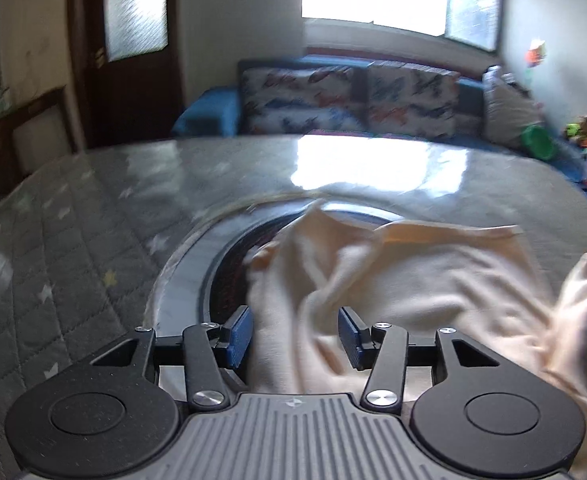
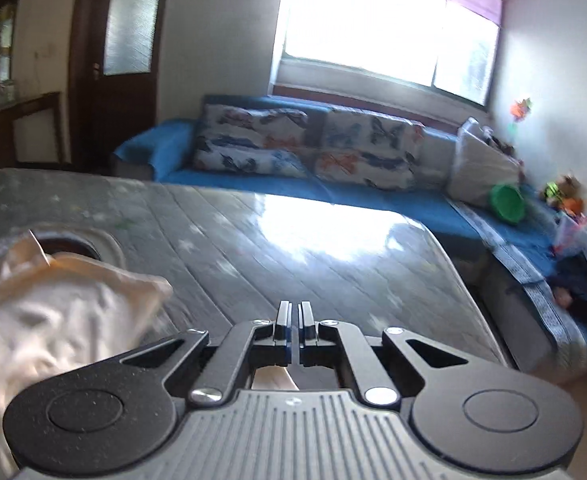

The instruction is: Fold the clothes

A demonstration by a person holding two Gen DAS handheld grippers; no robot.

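A glossy grey table, its quilted cover printed with pale stars under a clear sheet, is filling the lower half of both views and is reflecting a bright window as a white glare near its far edge. Behind it a blue sofa is running along the wall beneath the window, carrying butterfly-print cushions, a pale pillow at its right end and a green bowl-shaped toy among other small coloured things. A dark wooden door with a frosted glass panel is standing at the left of the room. A cream garment is lying rumpled on the near part of the table, partly covering a round dark inset ringed by a grey band. The left gripper is standing wide open, its blue-padded fingers straddling a fold of the cloth that is running between them without being pinched. The right gripper is pointing out over bare tabletop with its fingers nearly together, only a thin slit showing; a scrap of cream fabric is showing just behind them, so I cannot tell whether they are gripping it. The left wrist view is showing the garment spread across its centre and right side, with the inset's curve plainly visible. The right wrist view is catching the same garment only at its left edge, but it is giving the fuller look at the sofa, the table's rounded far corner and the toys on the right.
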